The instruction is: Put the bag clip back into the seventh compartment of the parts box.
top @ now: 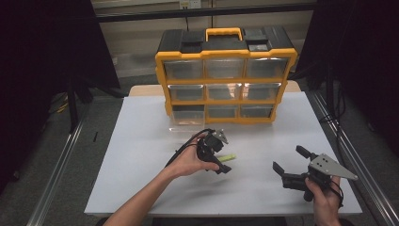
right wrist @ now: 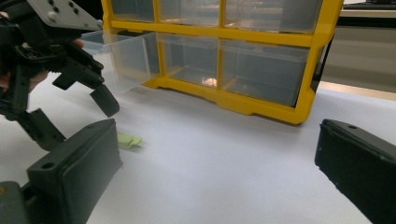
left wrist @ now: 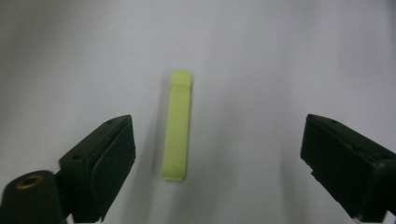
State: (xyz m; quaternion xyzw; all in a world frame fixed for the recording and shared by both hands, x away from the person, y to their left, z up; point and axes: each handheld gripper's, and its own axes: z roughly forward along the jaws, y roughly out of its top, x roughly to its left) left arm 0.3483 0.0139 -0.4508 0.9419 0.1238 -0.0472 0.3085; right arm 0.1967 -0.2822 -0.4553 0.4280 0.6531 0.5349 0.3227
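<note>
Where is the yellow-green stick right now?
In the high view the yellow-green stick lies flat on the white table, under the left gripper, in front of the yellow drawer cabinet; the jaws straddle it without touching.

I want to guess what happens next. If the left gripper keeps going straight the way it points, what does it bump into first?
Probably the green stick lying flat on the white table. The left gripper points down at it, open, one jaw on each side, neither touching yet.
</note>
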